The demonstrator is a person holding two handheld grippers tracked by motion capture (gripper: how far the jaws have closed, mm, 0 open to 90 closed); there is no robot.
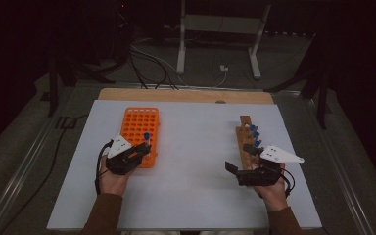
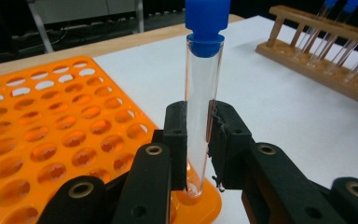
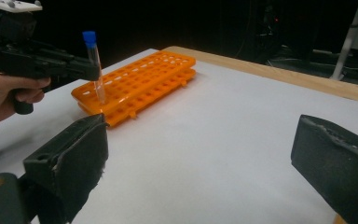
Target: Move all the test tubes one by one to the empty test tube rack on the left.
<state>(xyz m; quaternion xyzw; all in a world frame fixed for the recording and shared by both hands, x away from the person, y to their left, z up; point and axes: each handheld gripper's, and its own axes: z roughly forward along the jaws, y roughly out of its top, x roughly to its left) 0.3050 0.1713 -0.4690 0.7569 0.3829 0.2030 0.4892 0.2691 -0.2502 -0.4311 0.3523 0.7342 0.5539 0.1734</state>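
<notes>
- Seating a blue-capped tube (image 2: 203, 107) in the orange rack (image 2: 51, 135), near the tabletop's left edge; my left tool (image 2: 198, 140) is clamped on it.
- Right tool (image 3: 200, 163) gapes wide, empty.
- Next, I judge: release, lift clear.

Each hand holds a black tool. The left tool (image 1: 144, 149) and the right tool (image 1: 239, 159) both have a grey three-cornered plate on top and a thin black cable behind. The thick black jaws have round metal screw holes. The person's sleeves are brown.
</notes>
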